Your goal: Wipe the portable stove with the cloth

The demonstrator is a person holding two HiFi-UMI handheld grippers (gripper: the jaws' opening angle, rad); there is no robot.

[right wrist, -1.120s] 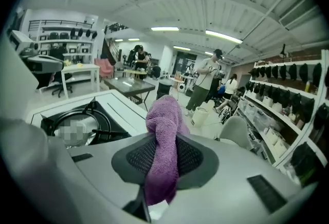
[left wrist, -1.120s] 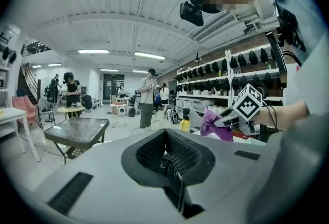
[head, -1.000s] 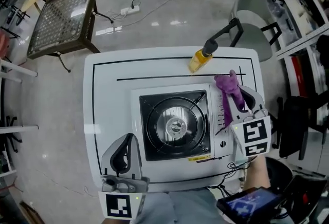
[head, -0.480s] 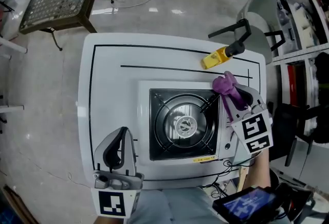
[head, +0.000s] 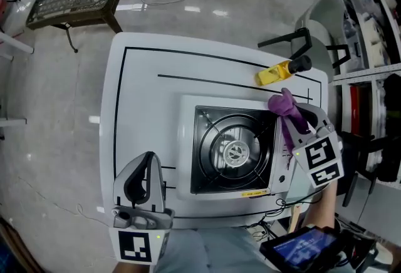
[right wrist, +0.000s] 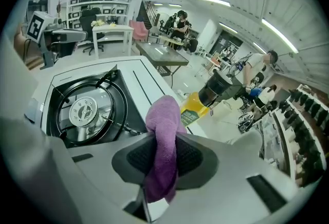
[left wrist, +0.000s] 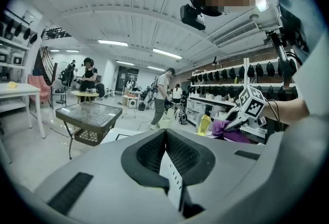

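White worktop [head: 144, 90] carries the portable stove [head: 235, 153] squarely ahead, where the right claw [head: 289, 118] pinches the purple cloth [head: 283, 103] over its far right corner — bunched, I judge, for wiping — while the left claw [head: 148, 159], pressed together and empty, hangs clear.

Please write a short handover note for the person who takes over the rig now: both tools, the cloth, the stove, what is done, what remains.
Left tool: shut, empty, over the table, left of the stove.
Right tool: shut on the purple cloth, at the stove's far right corner; contact unclear.
A yellow bottle lies behind the stove.
Done: cloth gripped.
Remaining: wipe the stove.
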